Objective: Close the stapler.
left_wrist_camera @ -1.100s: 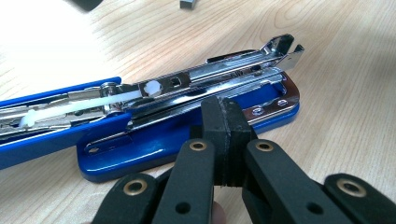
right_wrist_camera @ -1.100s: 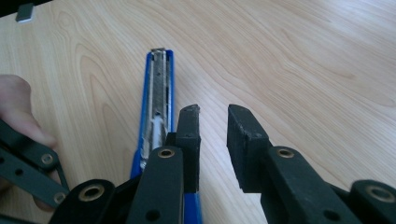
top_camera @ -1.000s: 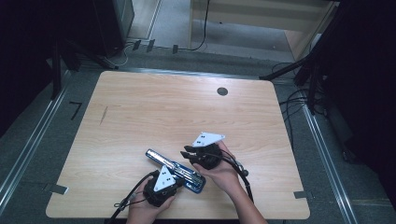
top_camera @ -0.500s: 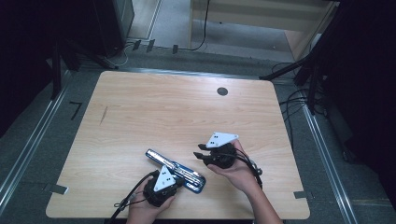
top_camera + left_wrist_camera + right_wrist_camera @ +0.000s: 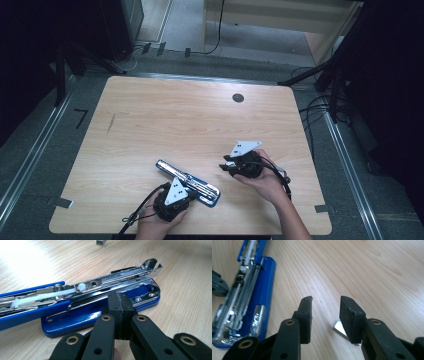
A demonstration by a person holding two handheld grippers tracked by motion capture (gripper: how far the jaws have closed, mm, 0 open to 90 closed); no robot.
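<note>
A blue stapler [image 5: 187, 181] lies flipped open on the wooden table [image 5: 200, 120], its chrome magazine [image 5: 112, 281] bare with a white pusher rod inside. My left gripper [image 5: 122, 302] is shut, pads pressed together with nothing between them, tips against the edge of the stapler's blue base [image 5: 82, 317]. In the high view the left gripper [image 5: 186, 188] sits at the stapler's near side. My right gripper [image 5: 225, 167] stands to the right of the stapler. The right gripper [image 5: 325, 307] is open; its jaws have just been opening, and nothing is gripped. A small silvery staple strip [image 5: 340, 328] lies on the table under its right pad.
The table's front edge runs just behind both hands. A round cable hole [image 5: 238, 98] sits at the far right of the tabletop. Cables trail from both grippers toward the person. Dark stands and cables line the floor to the right.
My right gripper has moved to the right, away from the stapler, and its jaws stand a little wider. The left gripper and stapler have stayed put.
</note>
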